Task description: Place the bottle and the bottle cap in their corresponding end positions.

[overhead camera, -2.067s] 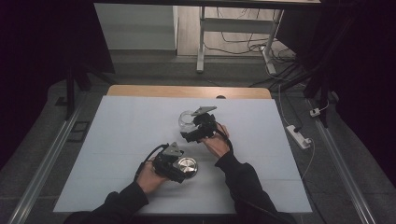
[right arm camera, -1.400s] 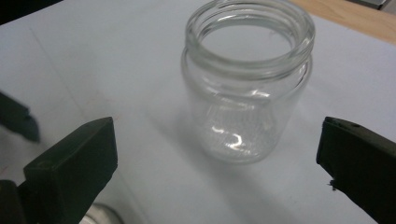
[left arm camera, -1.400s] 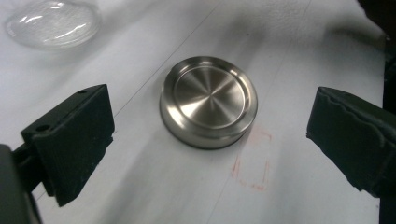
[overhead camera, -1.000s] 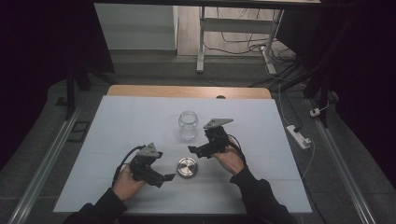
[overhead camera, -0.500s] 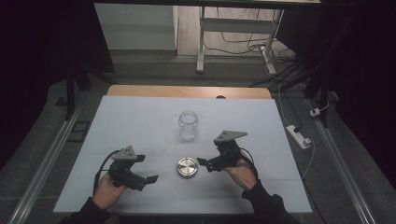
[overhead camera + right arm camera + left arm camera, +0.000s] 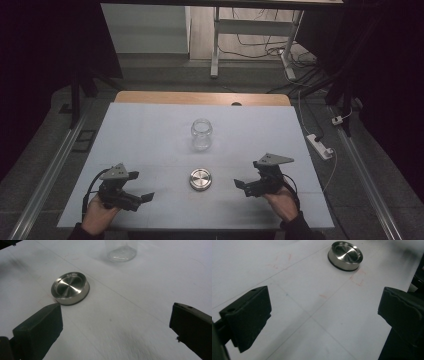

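Note:
A clear glass jar (image 6: 201,133) stands upright and lidless near the middle of the white table (image 6: 150,130). Its round steel lid (image 6: 200,179) lies flat on the table in front of it. My left gripper (image 6: 141,200) rests at the front left, open and empty, its jaws pointing right toward the lid (image 6: 345,255). Over at the front right, my right gripper (image 6: 241,185) is also open with nothing in it, jaws pointing left at the lid (image 6: 70,288). The jar's base (image 6: 121,251) appears at the top of the right gripper view.
A wooden strip (image 6: 200,98) edges the table's far side. A white power strip (image 6: 320,145) with a cable lies off the right edge. Metal rails run along both sides on the floor, and a desk frame (image 6: 216,45) stands beyond the table.
Both grippers have let go and drawn back toward the front, left one leftward and right one rightward. The jar and the lid now stand alone on the table.

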